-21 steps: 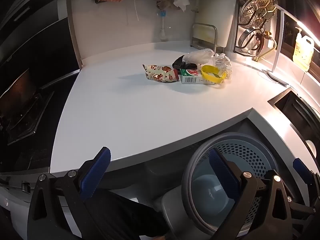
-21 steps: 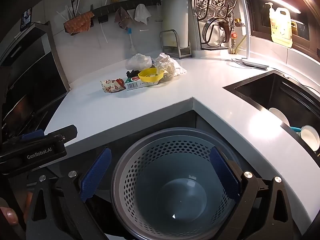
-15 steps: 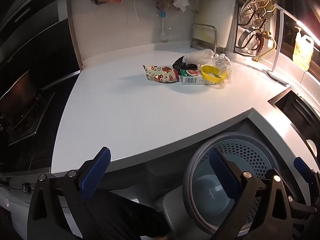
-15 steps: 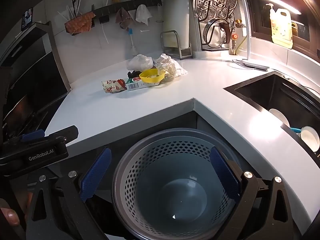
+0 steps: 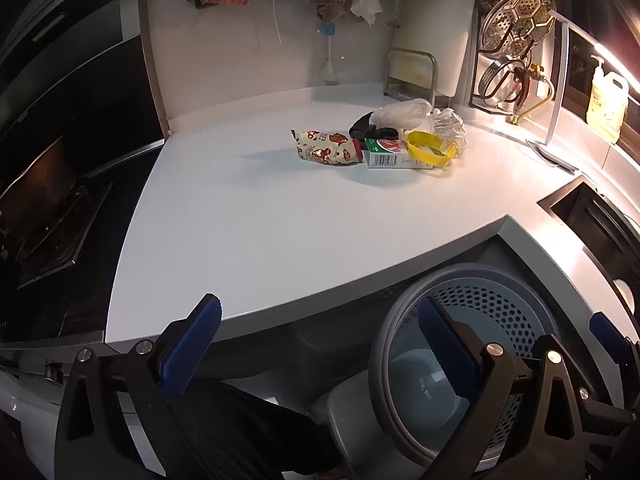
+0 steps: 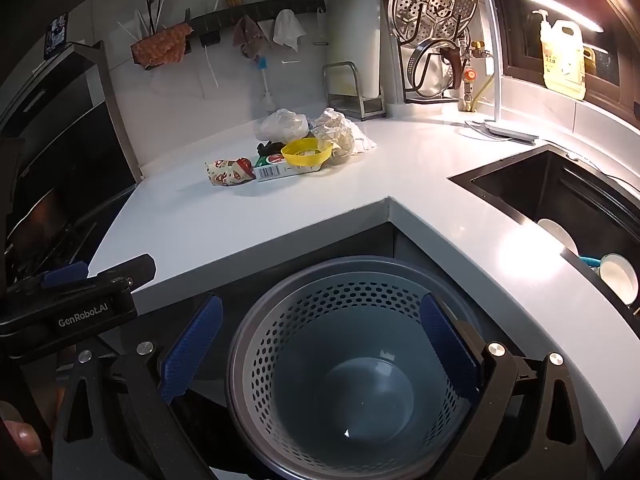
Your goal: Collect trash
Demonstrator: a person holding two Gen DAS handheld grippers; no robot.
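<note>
Both the left gripper and right gripper are held with jaws wide apart, nothing gripped. The trash pile lies far on the tabletop, well apart from the near bin. Crumpled plastic could slip loose if pinched shallowly.

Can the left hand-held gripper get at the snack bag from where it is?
Probably yes: the left hand-held gripper is open, and bare counter lies between it and the snack bag, the pile's nearest-left item.
</note>
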